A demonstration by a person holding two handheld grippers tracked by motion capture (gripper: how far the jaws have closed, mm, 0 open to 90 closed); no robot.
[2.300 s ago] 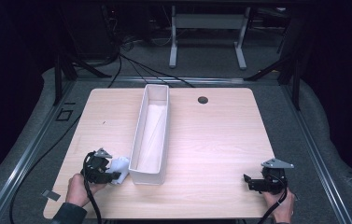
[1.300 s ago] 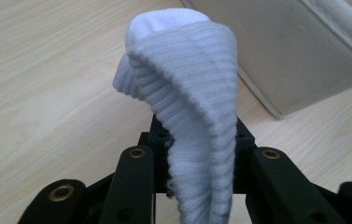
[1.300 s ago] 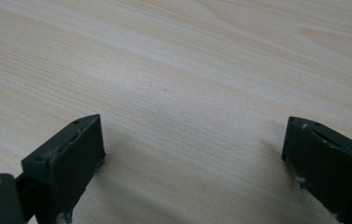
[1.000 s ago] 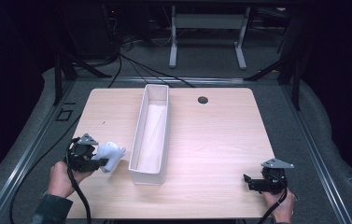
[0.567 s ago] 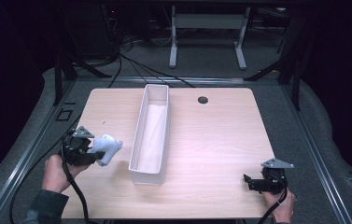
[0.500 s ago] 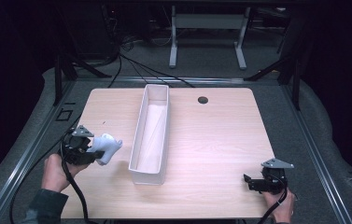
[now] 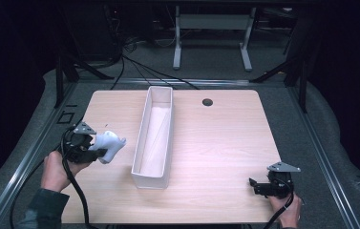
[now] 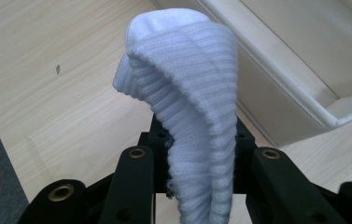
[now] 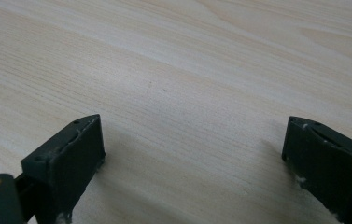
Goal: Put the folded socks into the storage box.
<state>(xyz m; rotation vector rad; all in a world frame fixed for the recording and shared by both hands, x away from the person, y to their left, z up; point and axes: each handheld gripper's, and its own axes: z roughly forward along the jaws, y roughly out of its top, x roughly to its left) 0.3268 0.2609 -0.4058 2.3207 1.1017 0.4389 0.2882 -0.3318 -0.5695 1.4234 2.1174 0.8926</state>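
The white ribbed sock (image 8: 187,93) is clamped in my left gripper (image 7: 91,151), lifted just beside the long white bin (image 7: 154,138) ahead and not yet in it, while my right gripper (image 7: 259,186) rests low on the surface (image 7: 220,143), jaws apart, holding nothing.

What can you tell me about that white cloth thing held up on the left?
It looks like a white ribbed knit sock, soft and folded over on itself. The left gripper is shut on its lower part and holds it above the wooden table, just left of the long white bin, not touching it.
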